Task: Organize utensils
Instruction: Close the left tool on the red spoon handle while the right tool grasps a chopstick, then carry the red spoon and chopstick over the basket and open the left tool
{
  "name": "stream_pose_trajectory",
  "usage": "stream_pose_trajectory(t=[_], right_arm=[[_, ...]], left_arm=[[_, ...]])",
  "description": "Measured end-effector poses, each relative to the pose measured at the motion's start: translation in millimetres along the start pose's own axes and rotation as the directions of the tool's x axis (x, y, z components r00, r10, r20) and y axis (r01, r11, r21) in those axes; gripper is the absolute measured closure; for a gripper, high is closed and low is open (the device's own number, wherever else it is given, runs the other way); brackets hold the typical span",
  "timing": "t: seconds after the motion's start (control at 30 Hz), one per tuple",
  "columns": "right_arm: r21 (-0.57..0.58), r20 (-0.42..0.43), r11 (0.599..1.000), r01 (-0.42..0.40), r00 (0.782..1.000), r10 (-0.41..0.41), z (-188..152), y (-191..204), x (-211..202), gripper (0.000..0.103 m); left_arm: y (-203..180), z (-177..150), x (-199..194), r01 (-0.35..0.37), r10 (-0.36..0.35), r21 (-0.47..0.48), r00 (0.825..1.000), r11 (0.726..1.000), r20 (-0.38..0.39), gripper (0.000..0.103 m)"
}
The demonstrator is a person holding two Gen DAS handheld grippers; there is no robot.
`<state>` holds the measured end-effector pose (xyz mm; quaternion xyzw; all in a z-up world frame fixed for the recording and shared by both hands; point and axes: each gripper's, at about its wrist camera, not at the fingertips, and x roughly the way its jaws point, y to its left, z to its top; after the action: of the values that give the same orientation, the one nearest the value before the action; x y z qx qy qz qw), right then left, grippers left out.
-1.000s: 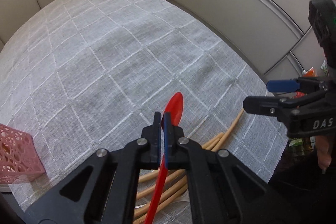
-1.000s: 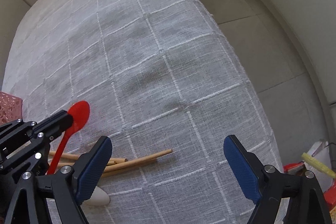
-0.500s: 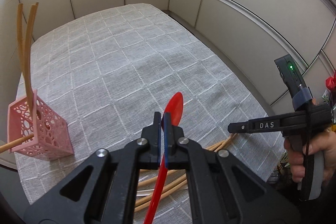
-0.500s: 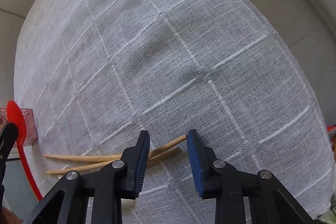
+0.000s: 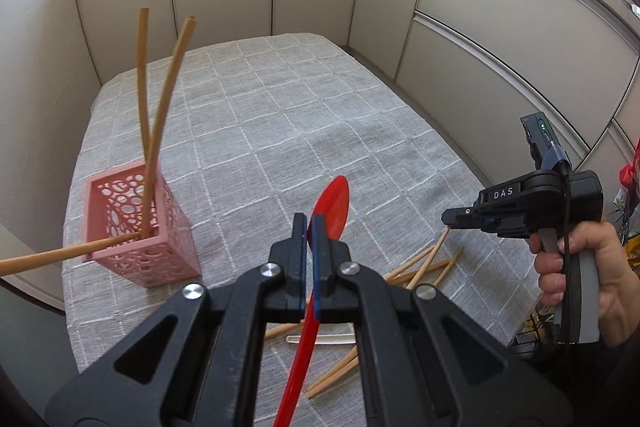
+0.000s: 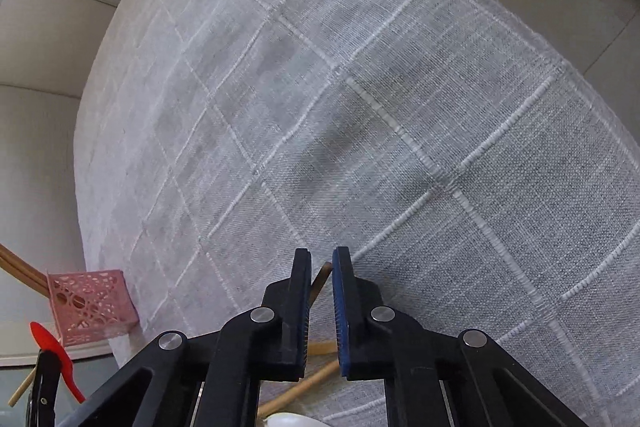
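In the left wrist view, the red spoon [image 5: 320, 247] is clamped in the left gripper [image 5: 307, 227], which has been raised beside the pink basket [image 5: 140, 227], so dropping it in seems next. In the right wrist view, the right gripper [image 6: 321, 269] has just been closing on a chopstick [image 6: 320, 283], well away from the basket, readying another pickup.

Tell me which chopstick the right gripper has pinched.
The chopstick whose tip rises between the right gripper pads; the other chopsticks lie on the cloth or stand in the pink basket.
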<state>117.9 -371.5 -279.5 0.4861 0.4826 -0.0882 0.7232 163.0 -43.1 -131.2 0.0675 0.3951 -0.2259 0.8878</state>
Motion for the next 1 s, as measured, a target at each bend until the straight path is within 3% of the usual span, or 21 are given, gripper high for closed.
stream_pose_trajectory(t=[0.33, 0.57, 0.67, 0.83, 1.0], right_arm=[[-0.178, 0.143, 0.983, -0.05, 0.987, 0.076, -13.9, 62.8, -36.4, 0.096], [-0.341, 0.217, 0.938, -0.062, 0.966, 0.142, -34.3, 112.4, -62.5, 0.098], [-0.408, 0.243, 0.911, -0.065, 0.954, 0.177, -45.3, 131.9, -75.0, 0.099], [-0.502, 0.305, 0.863, -0.055, 0.923, 0.237, -64.9, 162.1, -96.0, 0.099], [-0.579, 0.357, 0.814, -0.044, 0.884, 0.302, -83.0, 189.9, -114.7, 0.099]], left_arm=[[36.8, 1.4, -44.0, 0.009, 0.001, -0.085, 0.993, 0.996, 0.114, 0.1], [62.5, 5.1, -75.7, 0.023, 0.012, -0.155, 0.975, 0.988, 0.222, 0.1], [74.9, 5.5, -90.2, 0.033, 0.026, -0.192, 0.955, 0.981, 0.296, 0.1], [92.2, 6.1, -107.4, 0.057, 0.057, -0.246, 0.901, 0.968, 0.431, 0.1], [106.9, 9.7, -99.4, 0.078, 0.083, -0.285, 0.855, 0.955, 0.512, 0.1]])
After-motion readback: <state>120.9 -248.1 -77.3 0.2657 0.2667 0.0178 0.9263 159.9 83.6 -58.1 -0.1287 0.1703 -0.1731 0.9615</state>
